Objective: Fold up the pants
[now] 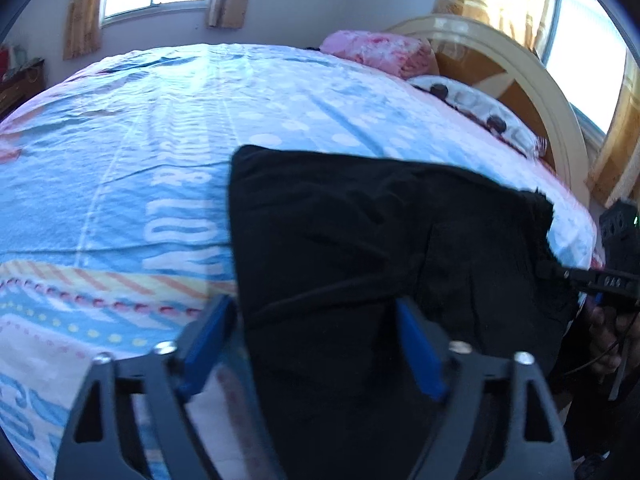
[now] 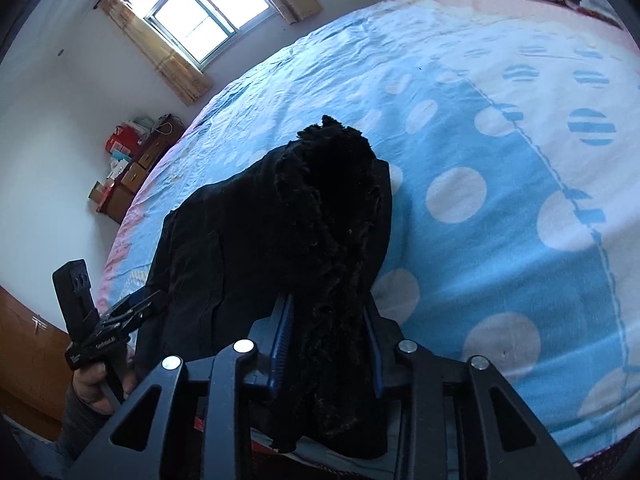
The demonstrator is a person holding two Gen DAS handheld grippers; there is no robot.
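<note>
Black pants lie on the bed, near its edge, fleecy waist end bunched up. Right gripper: fingers clamped on that fleecy end. Left gripper: fingers spread wide, straddling the pants' other edge, not pinching. Pillows by headboard.

Black fleece-lined pants, folded over, lying at bed's near edge.

place: home bedroom | evidence: bed with patterned sheet, pillows, curtained window
</note>
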